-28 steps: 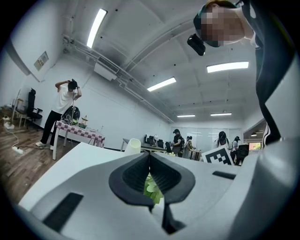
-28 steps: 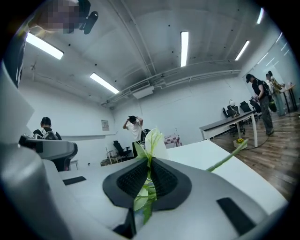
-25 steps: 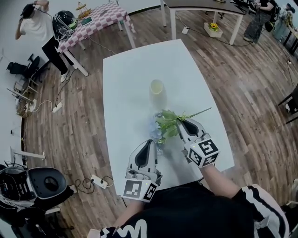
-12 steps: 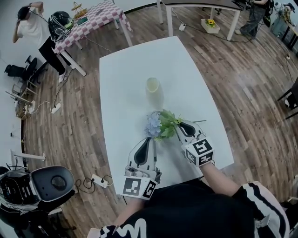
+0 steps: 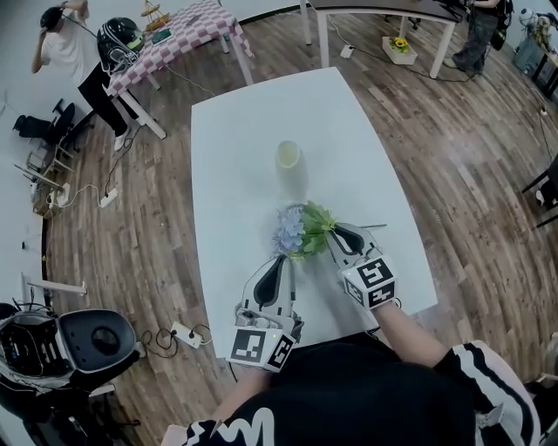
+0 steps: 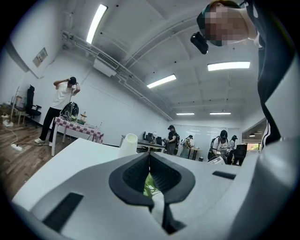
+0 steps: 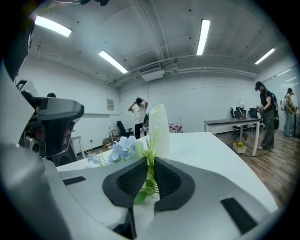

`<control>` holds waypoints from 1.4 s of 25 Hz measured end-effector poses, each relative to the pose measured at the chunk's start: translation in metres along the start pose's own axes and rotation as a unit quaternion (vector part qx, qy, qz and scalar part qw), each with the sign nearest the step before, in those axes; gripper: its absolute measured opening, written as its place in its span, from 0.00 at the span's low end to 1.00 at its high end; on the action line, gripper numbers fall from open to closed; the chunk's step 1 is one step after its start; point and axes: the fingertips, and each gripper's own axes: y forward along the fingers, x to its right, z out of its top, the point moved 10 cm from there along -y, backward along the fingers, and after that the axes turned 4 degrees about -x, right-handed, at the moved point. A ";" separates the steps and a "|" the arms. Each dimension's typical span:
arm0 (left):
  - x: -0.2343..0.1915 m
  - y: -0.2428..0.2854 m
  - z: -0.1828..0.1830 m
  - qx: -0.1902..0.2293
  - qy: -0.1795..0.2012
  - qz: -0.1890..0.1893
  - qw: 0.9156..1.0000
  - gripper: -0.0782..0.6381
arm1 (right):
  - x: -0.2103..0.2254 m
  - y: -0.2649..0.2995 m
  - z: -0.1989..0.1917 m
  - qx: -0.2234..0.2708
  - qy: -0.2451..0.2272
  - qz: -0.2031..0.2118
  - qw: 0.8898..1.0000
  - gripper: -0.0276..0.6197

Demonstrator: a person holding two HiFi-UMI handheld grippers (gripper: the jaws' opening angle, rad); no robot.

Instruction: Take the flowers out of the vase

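In the head view, a pale tall vase (image 5: 289, 165) stands empty and upright in the middle of the white table (image 5: 235, 131). A bunch of flowers (image 5: 300, 232), pale blue heads with green leaves, lies low over the table in front of the vase. My right gripper (image 5: 335, 238) is shut on the green stems (image 7: 150, 171), and the blue blooms (image 7: 123, 147) point left of its jaws. The vase (image 7: 158, 127) rises just beyond. My left gripper (image 5: 279, 262) rests level beside the blooms, jaws shut with nothing held; leaves (image 6: 149, 183) show behind them and the vase (image 6: 128, 144) farther off.
The table's near edge (image 5: 331, 335) runs just under both grippers. On the wooden floor are a checked-cloth table (image 5: 174, 35) with a person (image 5: 74, 52) at far left, a dark table (image 5: 384, 9) at far right, a power strip (image 5: 187, 336) and black equipment (image 5: 87, 341) at left.
My right gripper has come down toward the table with the flowers and rolled, so the blue heads now show at the left. The left gripper has stayed still.
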 end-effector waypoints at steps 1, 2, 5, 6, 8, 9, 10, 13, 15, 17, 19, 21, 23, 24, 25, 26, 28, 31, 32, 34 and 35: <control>0.001 0.001 0.001 -0.001 0.001 -0.002 1.000 0.12 | -0.001 -0.001 0.002 0.002 -0.003 -0.001 1.000 0.09; 0.001 0.001 0.003 -0.002 0.002 -0.003 1.000 0.12 | -0.001 -0.003 0.004 0.004 -0.006 -0.001 1.000 0.10; 0.002 0.004 0.009 -0.002 0.003 -0.005 1.000 0.12 | -0.001 -0.007 0.011 0.011 -0.012 0.002 1.000 0.19; 0.002 0.005 0.010 -0.001 0.004 -0.007 1.000 0.12 | -0.001 -0.008 0.012 0.014 -0.013 0.005 1.000 0.24; 0.002 0.004 0.010 0.001 0.005 -0.010 1.000 0.12 | -0.003 -0.011 0.015 0.020 -0.016 0.012 1.000 0.25; 0.002 0.004 0.010 0.003 0.005 -0.011 1.000 0.12 | -0.004 -0.012 0.016 0.023 -0.020 0.015 0.999 0.26; 0.003 0.004 0.011 0.004 0.006 -0.012 1.000 0.12 | -0.006 -0.014 0.019 0.027 -0.026 0.018 0.999 0.27; 0.004 0.004 0.012 0.007 0.007 -0.016 1.000 0.12 | -0.008 -0.020 0.029 0.043 -0.037 0.024 0.998 0.30; 0.004 0.005 0.013 0.008 0.008 -0.017 1.000 0.12 | -0.010 -0.024 0.036 0.056 -0.038 0.025 0.997 0.31; 0.004 0.004 0.013 0.010 0.007 -0.017 1.000 0.12 | -0.013 -0.028 0.043 0.071 -0.035 0.026 0.996 0.31; 0.005 0.005 0.012 0.012 0.006 -0.017 1.000 0.12 | -0.016 -0.033 0.050 0.089 -0.032 0.029 0.995 0.31; 0.008 0.005 0.009 0.015 0.006 -0.018 1.000 0.12 | -0.019 -0.039 0.055 0.106 -0.036 0.029 0.993 0.31; 0.012 0.005 0.006 0.017 0.010 -0.020 1.000 0.12 | -0.021 -0.047 0.058 0.121 -0.041 0.028 0.991 0.31; 0.014 0.006 0.005 0.019 0.015 -0.022 0.999 0.12 | -0.022 -0.050 0.060 0.127 -0.043 0.027 0.991 0.30; 0.015 0.007 0.006 0.020 0.020 -0.023 0.999 0.12 | -0.024 -0.052 0.062 0.132 -0.045 0.027 0.990 0.30; 0.017 0.008 0.007 0.021 0.024 -0.025 0.999 0.12 | -0.026 -0.054 0.065 0.136 -0.048 0.027 0.989 0.29; 0.019 0.009 0.007 0.021 0.028 -0.028 0.999 0.12 | -0.030 -0.059 0.069 0.142 -0.056 0.024 0.988 0.15; 0.023 0.010 0.007 0.021 0.029 -0.030 0.999 0.12 | -0.035 -0.063 0.073 0.150 -0.058 0.029 0.987 0.11; 0.023 0.010 0.007 0.021 0.029 -0.030 0.999 0.12 | -0.036 -0.063 0.075 0.153 -0.057 0.031 0.986 0.10; 0.022 0.012 0.010 0.022 0.030 -0.031 0.999 0.12 | -0.039 -0.063 0.079 0.163 -0.055 0.035 0.984 0.09; 0.022 0.012 0.012 0.022 0.031 -0.031 0.999 0.12 | -0.042 -0.063 0.081 0.168 -0.055 0.037 0.984 0.08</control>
